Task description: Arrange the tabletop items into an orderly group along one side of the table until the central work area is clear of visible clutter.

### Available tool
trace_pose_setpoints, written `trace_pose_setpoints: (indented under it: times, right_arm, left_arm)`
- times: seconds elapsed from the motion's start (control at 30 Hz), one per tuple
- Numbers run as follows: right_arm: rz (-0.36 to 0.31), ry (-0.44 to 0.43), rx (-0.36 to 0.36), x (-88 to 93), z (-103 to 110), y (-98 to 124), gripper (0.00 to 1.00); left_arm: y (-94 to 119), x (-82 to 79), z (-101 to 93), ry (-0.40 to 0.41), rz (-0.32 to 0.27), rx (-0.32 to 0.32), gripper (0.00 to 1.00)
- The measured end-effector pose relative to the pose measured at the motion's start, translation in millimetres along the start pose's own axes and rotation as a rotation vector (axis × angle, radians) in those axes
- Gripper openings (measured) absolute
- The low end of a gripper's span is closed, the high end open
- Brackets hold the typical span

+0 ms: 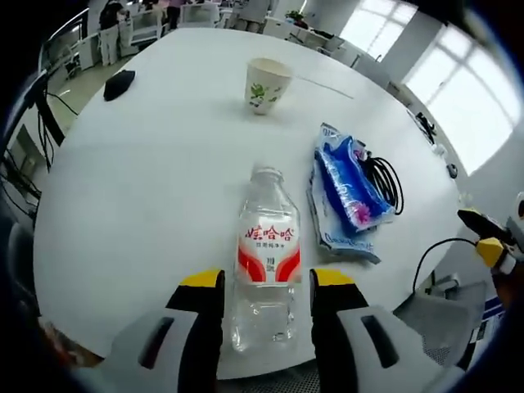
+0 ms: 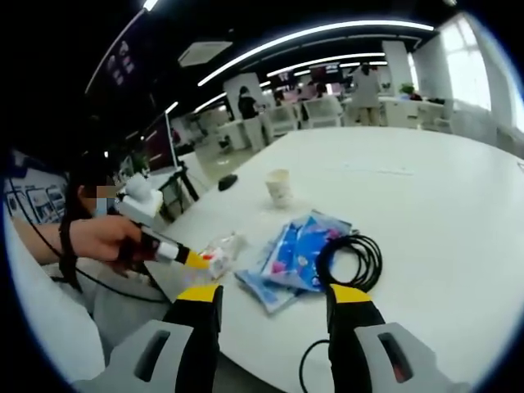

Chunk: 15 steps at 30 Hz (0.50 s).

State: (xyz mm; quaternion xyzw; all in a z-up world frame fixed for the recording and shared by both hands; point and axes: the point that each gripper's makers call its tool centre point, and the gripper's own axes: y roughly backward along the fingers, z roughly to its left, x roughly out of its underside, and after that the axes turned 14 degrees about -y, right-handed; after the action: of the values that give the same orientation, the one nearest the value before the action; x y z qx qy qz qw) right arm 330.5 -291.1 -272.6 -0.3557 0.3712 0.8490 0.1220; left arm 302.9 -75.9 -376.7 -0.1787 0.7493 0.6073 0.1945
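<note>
Your left gripper (image 1: 266, 282) jaws straddle the water bottle (image 1: 267, 258) lying at the table (image 1: 147, 188) edge, red-lettered label unreadable; grasp unclear. Your right gripper (image 2: 274, 295) hovers, jaws spread, above the blue packets (image 2: 296, 252).

Left gripper (image 1: 266, 291) black jaws, yellow tips, grey housings, white sleeve (image 2: 37, 327)

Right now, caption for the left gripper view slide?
Open left gripper straddling a lying water bottle; paper cup and blue packets beyond.
</note>
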Motion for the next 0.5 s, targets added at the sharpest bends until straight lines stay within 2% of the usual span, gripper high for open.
trace_pose_setpoints:
  times: [0.13,0.2,0.23,0.4,0.47,0.5]
  right_arm:
    - [0.000,-0.002,0.004,-0.3,-1.8,1.7,0.51]
    - [0.000,-0.004,0.008,-0.7,-2.3,3.4,0.51]
    - [-0.002,-0.004,0.009,-1.4,-2.5,4.3,0.51]
    - [-0.003,-0.004,0.016,-2.0,-4.2,6.0,0.52]
    - [-0.004,-0.005,0.019,-2.7,-5.0,6.6,0.52]
    - [-0.006,-0.007,0.020,-3.0,-5.4,6.6,0.52]
  left_arm:
    - [-7.1,-13.3,2.9,0.005,0.005,-0.002,0.40]
    - [-8.2,-15.1,-3.8,0.005,0.008,0.004,0.41]
    - [-9.1,-15.9,-9.8,-0.001,0.012,0.006,0.41]
    - [-14.2,-15.7,-12.0,-0.012,0.035,0.005,0.44]
    - [-18.8,-13.5,-12.4,-0.026,0.048,0.000,0.45]
    - [-22.8,-12.6,-6.3,-0.034,0.053,-0.001,0.44]
